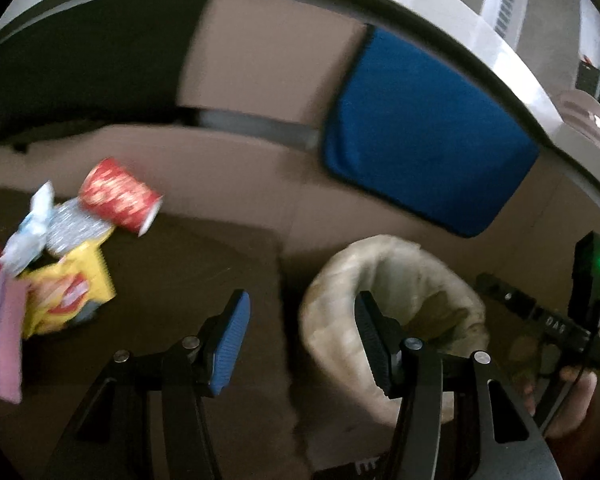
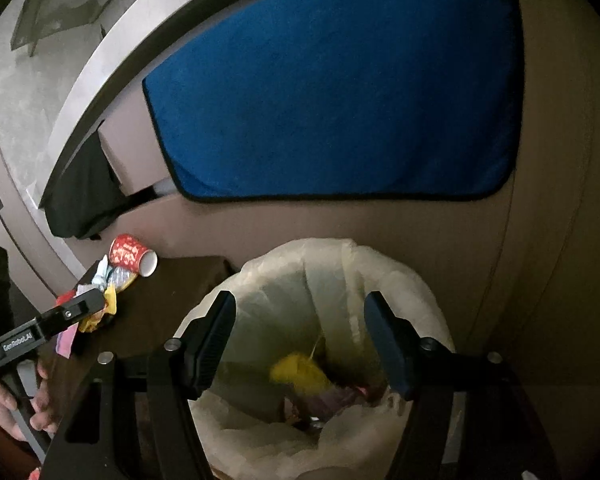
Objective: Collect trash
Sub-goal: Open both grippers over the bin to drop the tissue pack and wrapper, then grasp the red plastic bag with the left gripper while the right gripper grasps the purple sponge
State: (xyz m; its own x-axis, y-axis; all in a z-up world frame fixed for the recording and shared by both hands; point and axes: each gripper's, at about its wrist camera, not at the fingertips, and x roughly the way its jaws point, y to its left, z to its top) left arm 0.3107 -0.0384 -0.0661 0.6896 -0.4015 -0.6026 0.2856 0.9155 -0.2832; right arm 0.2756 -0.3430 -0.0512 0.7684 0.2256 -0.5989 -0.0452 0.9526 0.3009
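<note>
While my right gripper [image 2: 300, 340] hangs open-jawed and empty over the lined bin [image 2: 400, 280], my left gripper [image 1: 300, 344], also open, faces the dark table's [image 1: 180, 264] wrappers [image 1: 68, 292] and red paper cup [image 1: 120, 198].

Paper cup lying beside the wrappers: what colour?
Red with pale gold print, white inside; clearest in the right wrist view.

Black tongs [image 1: 300, 340], blue ribbed pads [image 1: 230, 344]

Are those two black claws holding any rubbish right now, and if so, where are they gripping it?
Nothing is held. The left gripper and the right gripper both stand open and empty; a yellow wrapper lies loose inside the bin bag below the right one.
</note>
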